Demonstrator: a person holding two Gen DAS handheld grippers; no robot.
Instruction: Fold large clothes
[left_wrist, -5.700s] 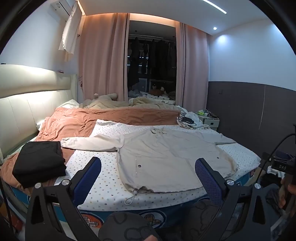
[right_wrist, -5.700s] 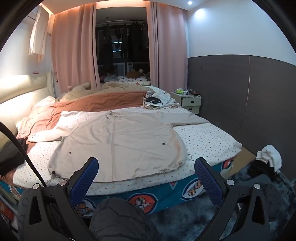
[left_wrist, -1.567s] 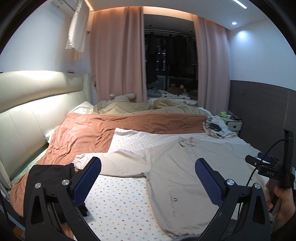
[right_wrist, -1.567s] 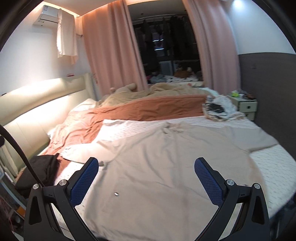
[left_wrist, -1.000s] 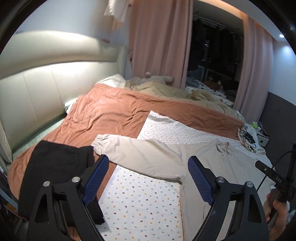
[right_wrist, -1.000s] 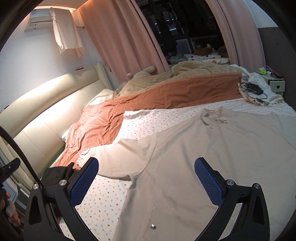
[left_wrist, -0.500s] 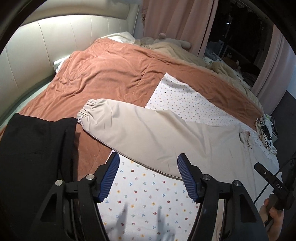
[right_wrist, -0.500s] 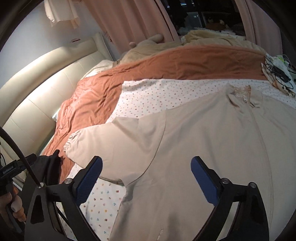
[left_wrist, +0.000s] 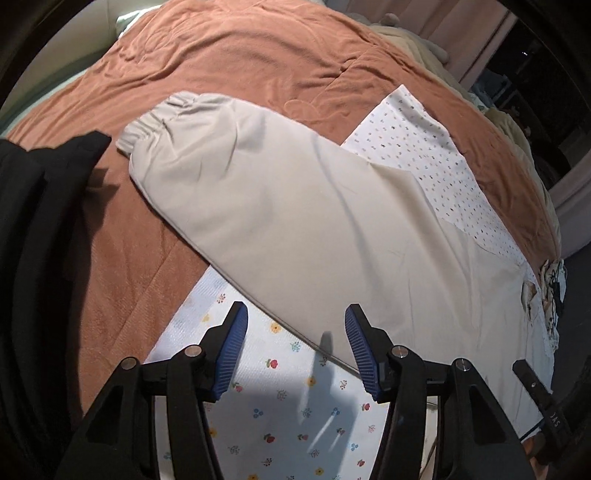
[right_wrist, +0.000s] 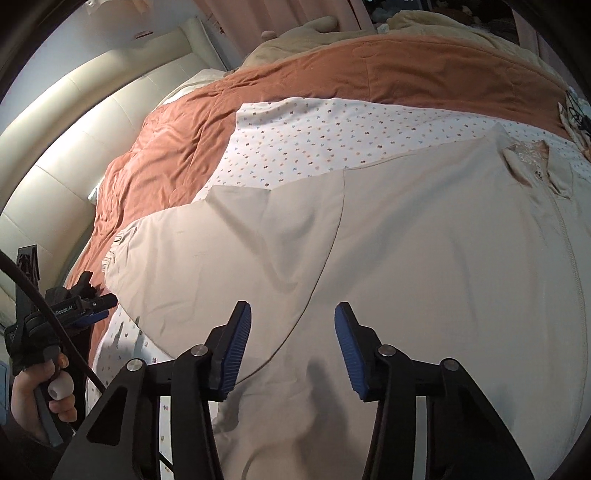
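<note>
One beige jacket (left_wrist: 317, 221) lies ahead of the two grippers, left (left_wrist: 294, 345) and right (right_wrist: 291, 345). One black pile of clothes (left_wrist: 33, 236) sits left of the left gripper. One orange blanket (right_wrist: 424, 74) and one dotted sheet (right_wrist: 325, 136) lie beyond.

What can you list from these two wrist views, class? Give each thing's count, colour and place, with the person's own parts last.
jacket: one, beige, spread flat on the bed, collar at far right
sleeve: one, beige, elastic cuff lying on the quilt
quilt: one, rust orange, across the far half of the bed
sheet: one, white with small flowers, under the jacket
folded clothes: one pile, black, left of the sleeve
headboard: one, cream, padded, far left
left tongs: one, black with blue pads, closing above the sleeve's lower edge, nothing gripped
right tongs: one, black with blue pads, closing above the armpit seam, nothing gripped
hand: one, holding the left tongs' handle
</note>
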